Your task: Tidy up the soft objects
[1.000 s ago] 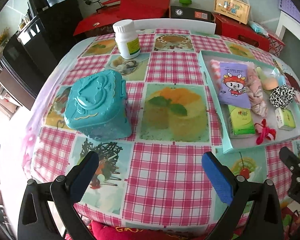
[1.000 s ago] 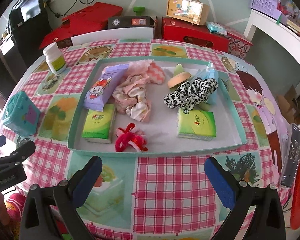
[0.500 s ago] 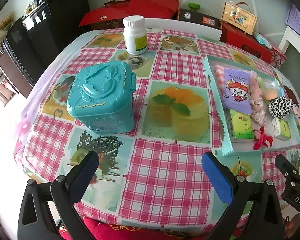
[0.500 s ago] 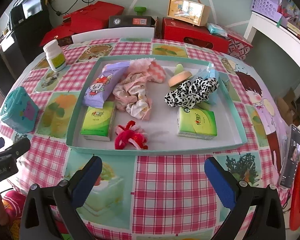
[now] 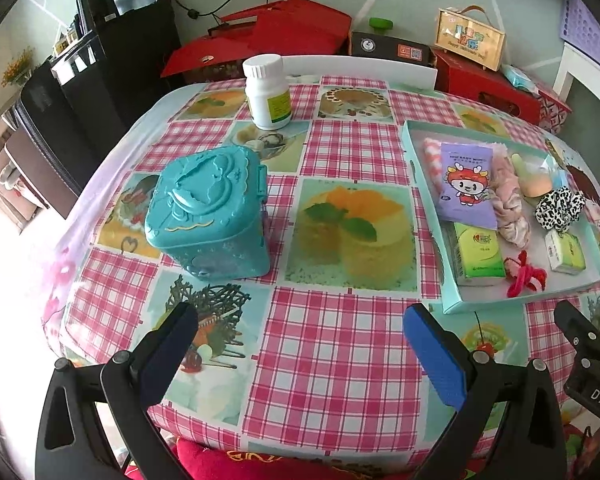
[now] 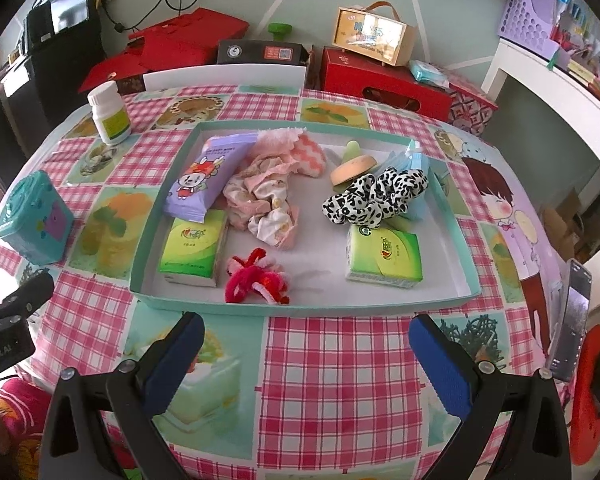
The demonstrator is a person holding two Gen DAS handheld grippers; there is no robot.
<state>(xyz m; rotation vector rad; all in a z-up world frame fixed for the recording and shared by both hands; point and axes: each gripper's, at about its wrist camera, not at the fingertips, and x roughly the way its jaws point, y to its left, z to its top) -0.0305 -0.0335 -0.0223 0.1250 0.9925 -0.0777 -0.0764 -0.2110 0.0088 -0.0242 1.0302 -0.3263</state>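
Observation:
A shallow teal tray (image 6: pixel 300 309) (image 5: pixel 422 216) on the checked tablecloth holds a purple wipes pack (image 6: pixel 204 180) (image 5: pixel 466 184), pink cloth (image 6: pixel 266 192), a black-and-white scrunchie (image 6: pixel 374 198) (image 5: pixel 560 208), a red fuzzy piece (image 6: pixel 256 280) (image 5: pixel 524 276), two green tissue packs (image 6: pixel 194 248) (image 6: pixel 384 258) and a peach sponge (image 6: pixel 354 166). A closed teal plastic box (image 5: pixel 210 212) (image 6: pixel 34 224) stands left of the tray. My left gripper (image 5: pixel 300 348) is open over the table's near edge, right of the box. My right gripper (image 6: pixel 304 356) is open in front of the tray, empty.
A white pill bottle (image 5: pixel 268 90) (image 6: pixel 108 114) stands at the table's far left. Red boxes (image 6: pixel 384 80) and a wooden carry case (image 6: pixel 374 36) sit behind the table. A phone (image 6: pixel 572 320) rests at the right edge. A white shelf (image 6: pixel 560 80) is far right.
The left gripper has drawn back and swung slightly left, so the teal box sits more central in its view. The right gripper has barely shifted. Both stay open.

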